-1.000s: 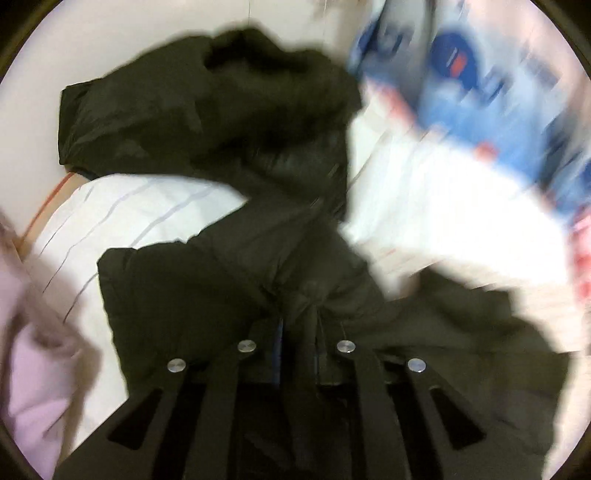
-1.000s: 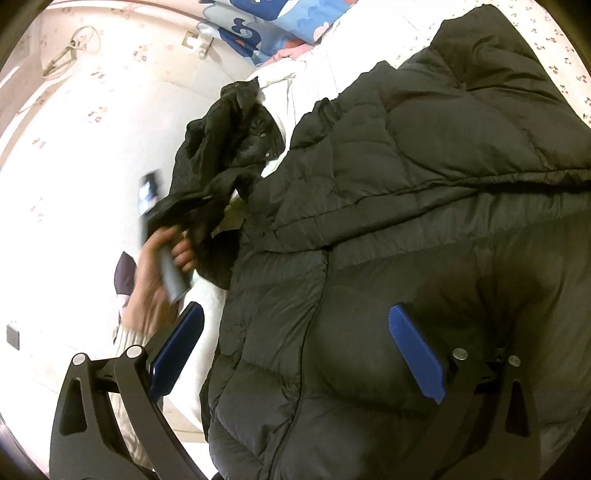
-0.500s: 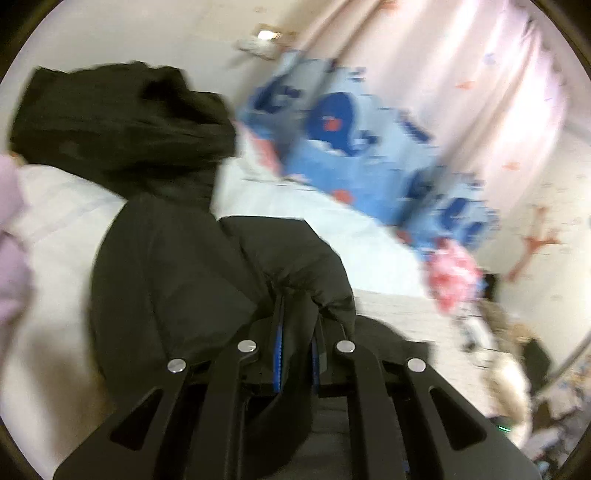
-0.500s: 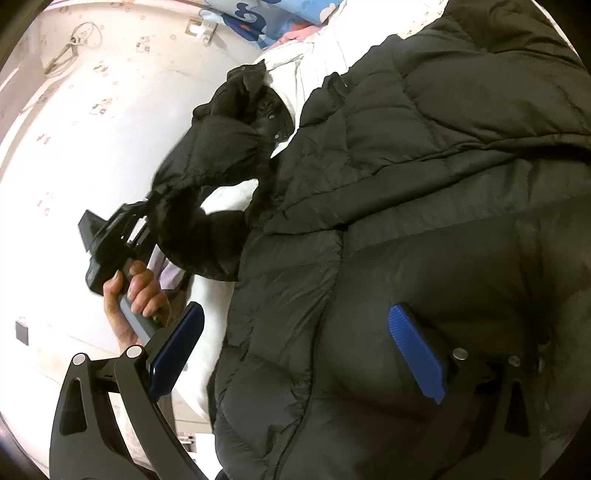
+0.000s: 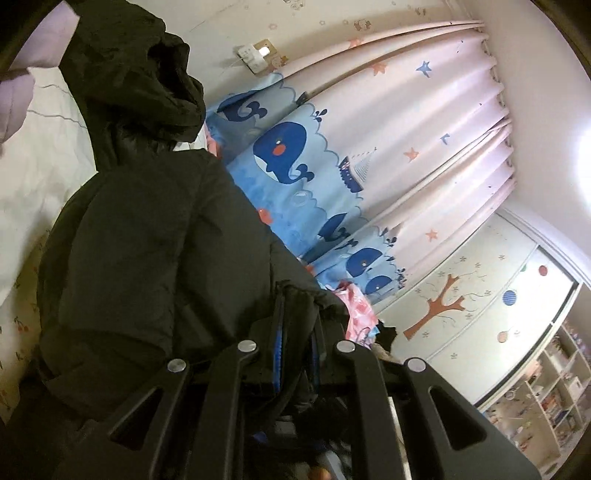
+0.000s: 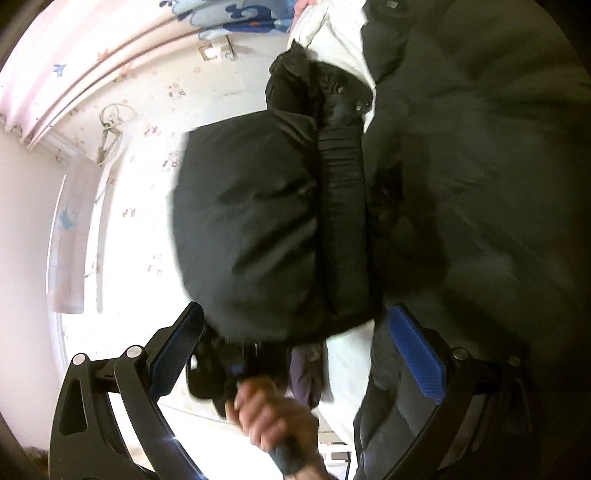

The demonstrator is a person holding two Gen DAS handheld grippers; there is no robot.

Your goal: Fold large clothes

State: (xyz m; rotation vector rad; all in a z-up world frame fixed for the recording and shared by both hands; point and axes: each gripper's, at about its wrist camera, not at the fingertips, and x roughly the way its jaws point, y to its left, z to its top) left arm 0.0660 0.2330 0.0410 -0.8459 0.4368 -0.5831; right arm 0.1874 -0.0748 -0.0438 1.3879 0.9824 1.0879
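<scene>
Left hand-held gripper (image 5: 295, 354) clamped on black puffer jacket (image 5: 147, 240), right hand-held gripper (image 6: 299, 354) spread wide

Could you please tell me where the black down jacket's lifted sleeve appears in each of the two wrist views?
Left wrist: the sleeve fills the left and centre, its end clamped in the left gripper.
Right wrist: the sleeve hangs at centre, above the open right gripper.
Shared landmark: the whale curtain.

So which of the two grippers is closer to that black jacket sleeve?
Left. The left gripper is clamped on the sleeve, lifting it; the right gripper is open below it, not touching.
</scene>
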